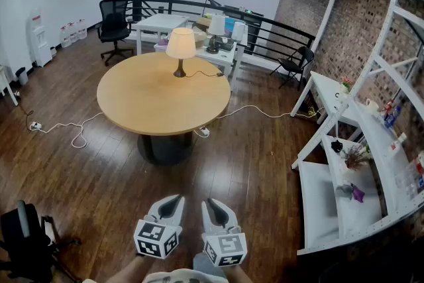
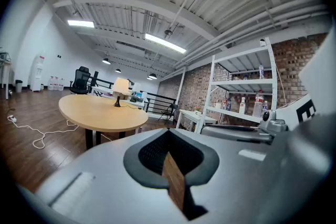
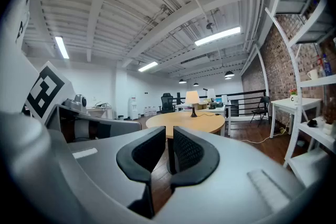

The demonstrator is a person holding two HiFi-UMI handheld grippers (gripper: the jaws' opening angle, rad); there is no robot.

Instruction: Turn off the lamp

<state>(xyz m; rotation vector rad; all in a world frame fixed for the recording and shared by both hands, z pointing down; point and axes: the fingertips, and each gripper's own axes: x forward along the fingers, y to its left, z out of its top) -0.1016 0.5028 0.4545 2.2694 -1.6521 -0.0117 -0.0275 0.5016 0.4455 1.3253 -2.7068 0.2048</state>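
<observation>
The lamp (image 1: 181,46), a cream shade glowing on a dark stem, stands at the far side of the round wooden table (image 1: 152,106). Its cord trails right over the tabletop. Both grippers hang low in the head view, well short of the table: my left gripper (image 1: 175,199) and my right gripper (image 1: 211,202) side by side, pointing at it. In the left gripper view the lamp (image 2: 121,86) is small and far, and my left gripper (image 2: 164,132) has its tips together, empty. In the right gripper view the lamp (image 3: 192,97) sits ahead; my right gripper (image 3: 169,134) shows a narrow empty gap.
White cables (image 1: 63,126) snake over the wood floor left and right of the table. White shelving (image 1: 351,162) lines the brick wall at right. White desks (image 1: 162,24), an office chair (image 1: 114,23) and a railing stand behind the table. A dark chair (image 1: 26,238) is at lower left.
</observation>
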